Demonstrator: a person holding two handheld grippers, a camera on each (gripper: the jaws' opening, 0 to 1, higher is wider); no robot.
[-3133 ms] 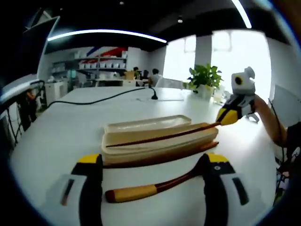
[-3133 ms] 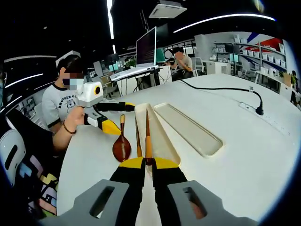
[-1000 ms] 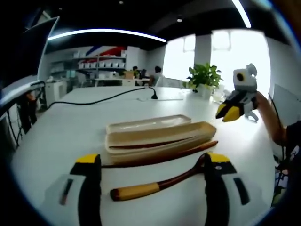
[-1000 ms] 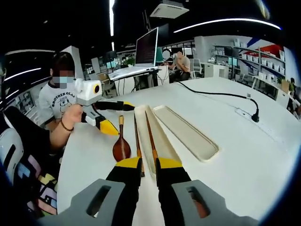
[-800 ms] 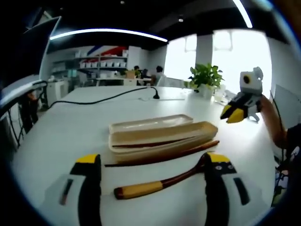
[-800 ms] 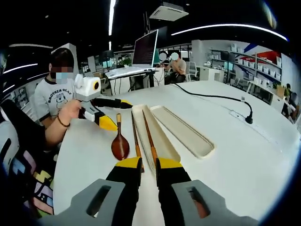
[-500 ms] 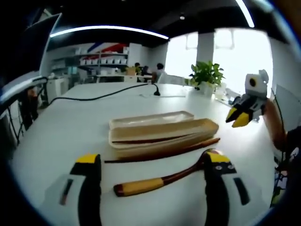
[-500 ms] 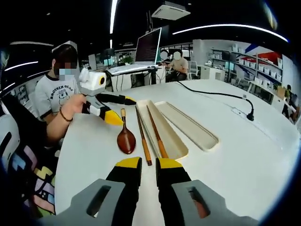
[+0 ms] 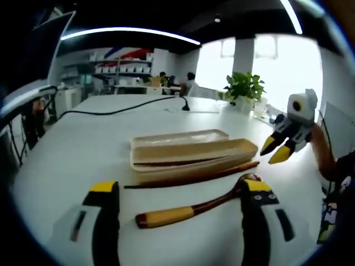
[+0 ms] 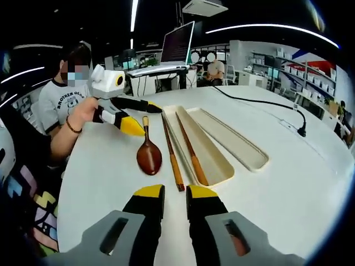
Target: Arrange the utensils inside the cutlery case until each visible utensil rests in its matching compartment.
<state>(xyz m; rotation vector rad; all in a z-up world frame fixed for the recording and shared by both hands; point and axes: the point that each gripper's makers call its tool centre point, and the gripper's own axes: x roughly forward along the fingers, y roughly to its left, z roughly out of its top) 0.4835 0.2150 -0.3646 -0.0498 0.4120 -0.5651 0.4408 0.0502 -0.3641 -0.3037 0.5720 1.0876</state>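
Note:
A cream cutlery case [image 10: 213, 160] lies lengthwise ahead of my right gripper [image 10: 175, 200], whose jaws stand slightly apart with nothing between them. One brown chopstick [image 10: 191, 147] rests inside the case. A second chopstick [image 10: 172, 151] lies on the table beside it, and a wooden spoon [image 10: 148, 157] lies further left. In the left gripper view, the spoon [image 9: 183, 213] with its yellow handle lies between the wide-open jaws of my left gripper [image 9: 178, 191], with the loose chopstick [image 9: 188, 178] and the case [image 9: 191, 151] behind. The left gripper [image 10: 145, 119] hovers over the spoon's handle end.
The case's flat lid [image 10: 233, 138] lies beside the case on its far side. A black cable with a plug [image 10: 302, 132] crosses the white table [image 10: 288, 188]. A potted plant [image 9: 241, 88] stands at the table's far edge. A person [image 10: 58, 102] sits at the table.
My right gripper has let go of the chopstick, which now lies in the case, and has drawn back from it. The left gripper has stayed open over the spoon.

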